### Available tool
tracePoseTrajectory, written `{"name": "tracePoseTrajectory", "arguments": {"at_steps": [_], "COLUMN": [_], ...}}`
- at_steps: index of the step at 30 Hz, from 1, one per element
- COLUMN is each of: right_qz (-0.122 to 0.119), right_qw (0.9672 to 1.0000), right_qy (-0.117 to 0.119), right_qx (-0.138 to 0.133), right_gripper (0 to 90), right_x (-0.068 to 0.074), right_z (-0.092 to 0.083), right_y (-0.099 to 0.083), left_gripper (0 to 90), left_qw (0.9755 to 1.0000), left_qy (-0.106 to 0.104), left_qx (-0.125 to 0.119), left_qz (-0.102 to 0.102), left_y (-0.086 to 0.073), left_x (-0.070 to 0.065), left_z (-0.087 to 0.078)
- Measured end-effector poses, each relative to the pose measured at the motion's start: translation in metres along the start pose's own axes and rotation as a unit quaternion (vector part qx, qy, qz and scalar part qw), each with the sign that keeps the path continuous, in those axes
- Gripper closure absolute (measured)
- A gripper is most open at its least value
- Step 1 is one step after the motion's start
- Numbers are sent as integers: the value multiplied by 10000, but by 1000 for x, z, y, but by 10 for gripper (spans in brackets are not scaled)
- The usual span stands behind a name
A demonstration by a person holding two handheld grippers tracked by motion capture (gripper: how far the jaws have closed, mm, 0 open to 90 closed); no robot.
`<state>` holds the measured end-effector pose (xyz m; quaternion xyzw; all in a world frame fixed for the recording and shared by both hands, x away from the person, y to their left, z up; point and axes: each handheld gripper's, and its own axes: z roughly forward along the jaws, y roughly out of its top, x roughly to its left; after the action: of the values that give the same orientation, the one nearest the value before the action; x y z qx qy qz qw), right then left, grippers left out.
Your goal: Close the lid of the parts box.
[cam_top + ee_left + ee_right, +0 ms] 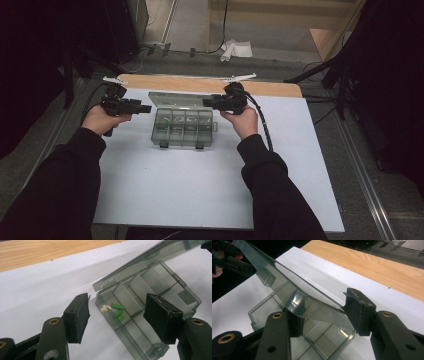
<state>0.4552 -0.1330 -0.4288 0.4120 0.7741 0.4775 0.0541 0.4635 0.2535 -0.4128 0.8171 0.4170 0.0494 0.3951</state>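
Observation:
A clear grey compartment box [182, 127] sits on the white table top [200, 190], its lid [180, 98] swung up at the back. My left gripper [146, 108] hovers just left of the lid. In the left gripper view it [118, 298] stands open, with nothing between its pads, aimed at the box [150, 315]. Small green pieces [118, 312] lie in one compartment. My right gripper [206, 101] is at the lid's right end. In the right gripper view its jaws [324, 307] straddle a corner of the raised lid [294, 287], wide apart and not pressing on it.
A wooden strip [210, 85] runs along the table's far edge. Beyond it on the floor lie a crumpled white cloth [236, 48] and cables. Dark stands flank the table on both sides. The person's black sleeves [270, 190] reach in from the near edge.

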Motion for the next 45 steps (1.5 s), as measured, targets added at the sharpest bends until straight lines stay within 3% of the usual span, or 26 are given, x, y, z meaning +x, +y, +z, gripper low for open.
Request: {"name": "tracePoseTrajectory", "arguments": {"at_steps": [5, 7, 10, 14, 20, 23, 26, 29, 39, 45], "right_qz": [-36, -47, -84, -63, 26, -7, 13, 144, 197, 54], "right_qw": [10000, 10000, 10000, 9999, 9999, 9999, 9998, 9996, 9994, 9994], "right_qy": [37, 41, 47, 76, 127, 59, 69, 171, 155, -1], "right_qx": [4, 12, 28, 21, 83, 158, 189, 196, 254, 345], "right_gripper": [511, 509, 506, 487, 419, 401, 387, 358, 336, 370], "right_x": [2, 3, 3, 3, 2, 3, 3, 2, 1, 3], "right_z": [-1, -1, -2, -1, 0, -1, -1, -2, -16, -31], "right_y": [-3, -4, -5, -5, -8, -9, -10, -13, -24, -30], "left_gripper": [540, 612, 733, 752, 840, 875, 897, 897, 896, 896], "left_qw": [9997, 9996, 9997, 9992, 9992, 9989, 9987, 9986, 9984, 9980], "left_qy": [167, 97, 164, 247, 42, -91, -245, -277, -364, -453], "left_qx": [-75, -202, -187, -282, -172, -17, -60, -63, -76, -117], "left_qz": [-162, -156, -54, 105, 355, 450, 446, 438, 432, 433], "left_y": [7, 12, 18, 36, 50, 49, 47, 45, 36, 31], "left_x": [2, 2, -1, -13, -31, -35, -38, -39, -41, -45], "left_z": [-9, -12, -14, -14, -7, -2, 0, 1, 5, 3]}}
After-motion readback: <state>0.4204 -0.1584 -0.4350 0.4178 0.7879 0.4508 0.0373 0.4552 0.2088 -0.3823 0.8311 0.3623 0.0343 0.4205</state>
